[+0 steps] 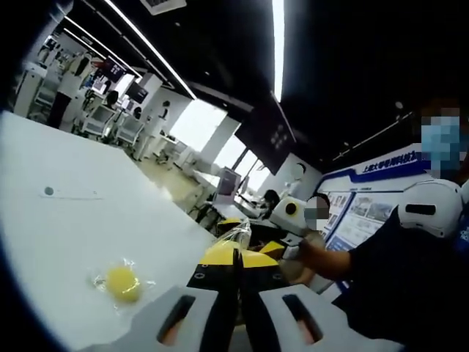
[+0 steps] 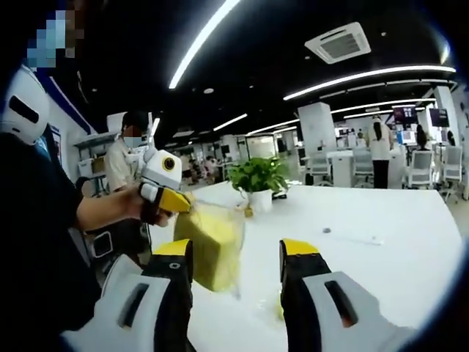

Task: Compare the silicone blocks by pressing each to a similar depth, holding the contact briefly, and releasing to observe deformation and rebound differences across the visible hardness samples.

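Up close in the left gripper view, the left gripper [image 1: 237, 273] has its jaws pressed together on a clear bag's edge, while a small yellow piece [image 1: 122, 282] lies wrapped on the white table [image 1: 66, 220] to its left. Over in the right gripper view, the right gripper [image 2: 238, 253] stands wide apart and bare, and the bagged yellow block [image 2: 211, 248] hangs from the left gripper just beyond its left jaw, above the table.

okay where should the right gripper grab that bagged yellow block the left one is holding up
Judging by its pose, take the yellow block across its lower body, below where the left gripper pinches the bag's top corner. It hangs just inside the open right gripper's left jaw, so come in level and close on its flat side faces.
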The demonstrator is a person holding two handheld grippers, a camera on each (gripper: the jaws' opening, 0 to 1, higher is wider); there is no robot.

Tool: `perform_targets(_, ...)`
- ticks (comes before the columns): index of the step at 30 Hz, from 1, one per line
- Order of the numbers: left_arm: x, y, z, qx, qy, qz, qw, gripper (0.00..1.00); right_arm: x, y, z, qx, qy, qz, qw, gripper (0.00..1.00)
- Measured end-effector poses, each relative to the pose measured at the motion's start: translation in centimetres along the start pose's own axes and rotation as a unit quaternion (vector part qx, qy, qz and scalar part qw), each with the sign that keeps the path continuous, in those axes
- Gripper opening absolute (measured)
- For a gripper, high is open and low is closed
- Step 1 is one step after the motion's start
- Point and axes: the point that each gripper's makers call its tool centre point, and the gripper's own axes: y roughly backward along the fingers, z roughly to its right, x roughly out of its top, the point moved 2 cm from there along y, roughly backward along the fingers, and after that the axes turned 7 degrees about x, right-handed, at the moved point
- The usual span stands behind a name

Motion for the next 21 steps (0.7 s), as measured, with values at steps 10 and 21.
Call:
perform_targets(10,0.6,0.6,-2.2,0.024,0.015,0.025,0.9993,0.00,0.0,3.7,1.7,-0.063,-0.045,0.067,0.9947,0.61)
perform_targets(21,0.7,0.9,-4.5,0.049,0.043,0.046,0.9968,0.00,-2.9,8.7,3.9,-0.139,-0.112,0.060,0.9822,0.47)
